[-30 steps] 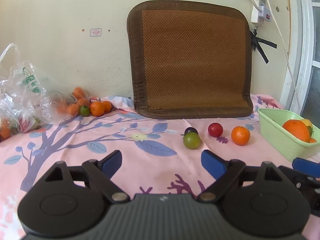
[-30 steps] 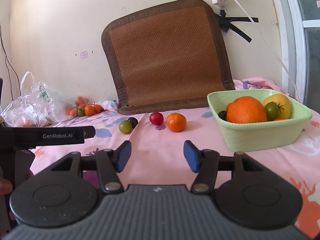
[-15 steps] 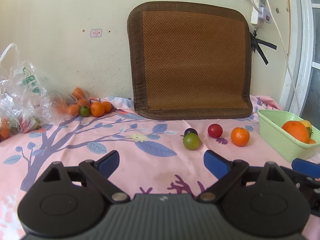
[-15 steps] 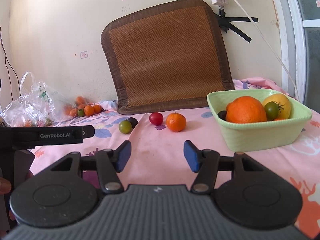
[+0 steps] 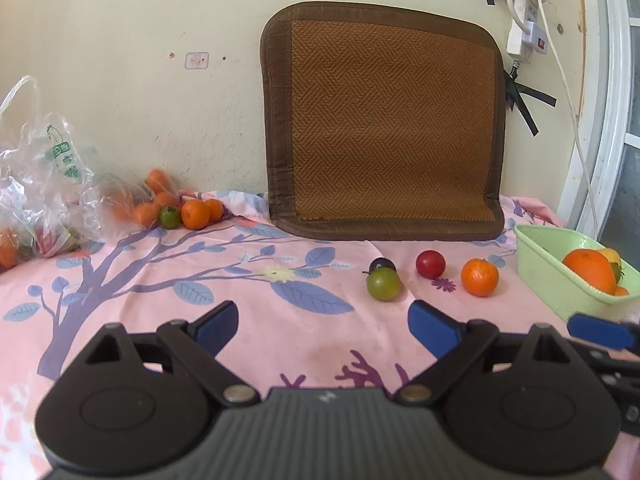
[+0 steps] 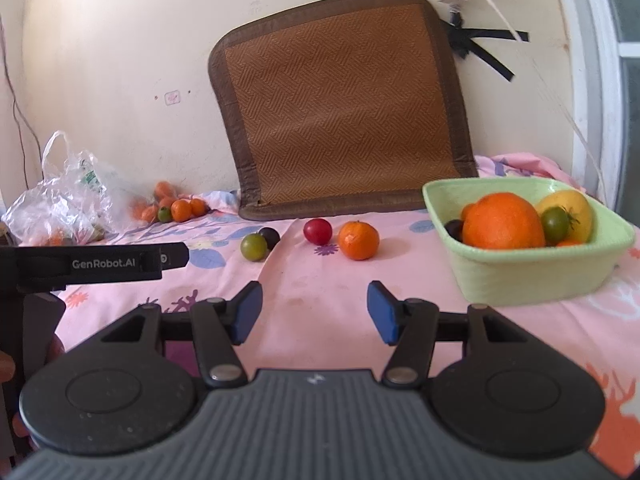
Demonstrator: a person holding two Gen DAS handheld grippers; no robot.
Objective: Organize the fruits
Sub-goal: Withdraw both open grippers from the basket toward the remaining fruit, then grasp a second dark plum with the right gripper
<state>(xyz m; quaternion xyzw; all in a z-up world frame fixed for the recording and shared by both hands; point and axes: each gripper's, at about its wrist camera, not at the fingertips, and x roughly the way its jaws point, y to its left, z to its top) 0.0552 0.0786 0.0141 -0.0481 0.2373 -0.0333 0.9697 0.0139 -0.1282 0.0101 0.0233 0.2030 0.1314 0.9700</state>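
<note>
My left gripper (image 5: 322,326) has just been opening and now stands wide with nothing between its jaws, while my right gripper (image 6: 314,312) hangs released at a narrower gap, also empty, so I read this as readying the left for the next pick. Taking the green basket (image 6: 532,276) as my mark, four loose fruits lie in a row to its left on the pink cloth (image 5: 248,332): the mandarin (image 5: 479,277) nearest it, then the red tomato (image 5: 430,264), then the green tomato (image 5: 383,284) touching the dark plum (image 5: 382,264) behind it; the basket already holds a big orange (image 6: 502,222) among others, so the job looks partway through
</note>
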